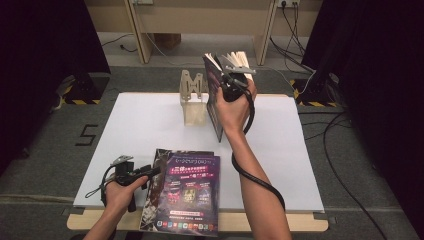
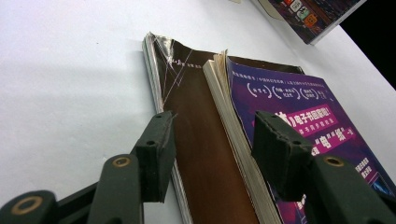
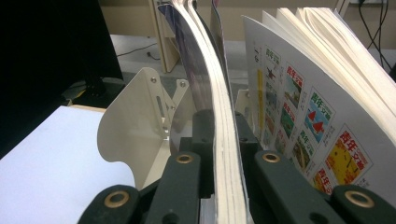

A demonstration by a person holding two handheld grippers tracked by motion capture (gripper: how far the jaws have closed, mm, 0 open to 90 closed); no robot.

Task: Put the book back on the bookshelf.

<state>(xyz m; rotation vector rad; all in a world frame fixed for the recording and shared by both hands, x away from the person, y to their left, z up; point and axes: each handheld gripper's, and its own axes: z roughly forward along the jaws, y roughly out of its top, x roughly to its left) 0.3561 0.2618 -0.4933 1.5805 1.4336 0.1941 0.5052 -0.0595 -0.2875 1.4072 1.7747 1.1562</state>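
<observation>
We see the right gripper [image 1: 227,75] clamped on part of the pages and front cover of a purple-covered paperback book [image 1: 216,95], which it holds upright and raised above the far middle of the white table top [image 1: 135,125]; in the right gripper view its two black jaws press a thick sheaf of pages between them, while the remaining pages [image 3: 322,93] fan loose to one side. The left gripper [image 2: 212,144] has its jaws standing apart, one on either side of the spine edges of the two books lying at the near edge, and the pads press on nothing.

The white table top spans the whole work area. On it, near the person's side, lies a stack of two paperbacks: a dark, glossy-covered book [image 2: 187,93] below and a purple-covered book with pink lettering [image 1: 192,195] on top, shifted slightly to the right. Just behind the raised book stands a cream metal bookend rack [image 1: 194,100], upright on the far half of the table, close to the book. The left hand [image 1: 120,192] rests at the table's near left corner, beside the stack.
</observation>
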